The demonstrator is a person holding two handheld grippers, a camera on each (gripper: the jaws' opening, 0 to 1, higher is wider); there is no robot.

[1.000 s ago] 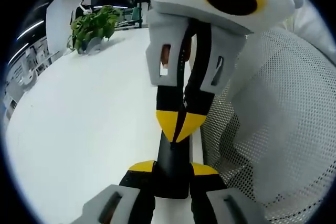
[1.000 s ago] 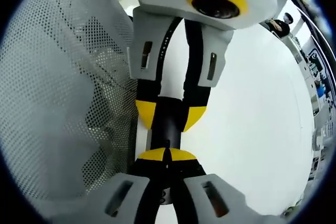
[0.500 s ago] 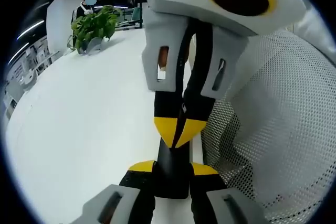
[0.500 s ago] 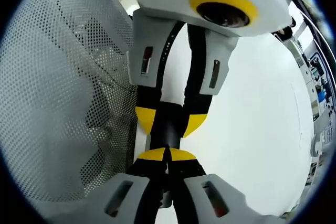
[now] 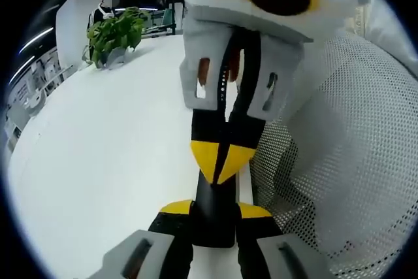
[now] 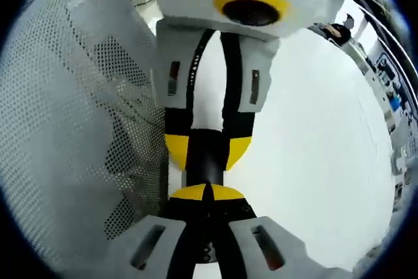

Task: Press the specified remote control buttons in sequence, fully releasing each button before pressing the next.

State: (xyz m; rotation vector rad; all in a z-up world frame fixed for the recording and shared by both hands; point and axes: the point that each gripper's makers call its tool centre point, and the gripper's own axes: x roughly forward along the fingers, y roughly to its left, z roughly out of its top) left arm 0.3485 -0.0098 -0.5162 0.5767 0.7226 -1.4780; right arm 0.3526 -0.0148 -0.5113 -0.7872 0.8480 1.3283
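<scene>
A black remote (image 5: 213,223) is held at its near end by my left gripper (image 5: 214,209), whose yellow-tipped jaws are shut on its two sides. My right gripper (image 5: 221,161) comes down from the top of the left gripper view, shut, its yellow tips together on the remote's upper face. In the right gripper view my right gripper (image 6: 208,193) is shut at the bottom, tips against the remote (image 6: 206,161). Facing it, the left gripper (image 6: 208,151) clamps the remote between its yellow pads. The buttons are hidden.
A white table (image 5: 98,148) spreads under both grippers. A potted green plant (image 5: 116,31) stands at its far end, with a person (image 5: 110,1) behind it. A white mesh chair back (image 5: 353,161) stands close beside the table edge, chair back (image 6: 72,129).
Both views have shifted a little with the hands. The right gripper's tips stay on the remote and the left gripper keeps its hold.
</scene>
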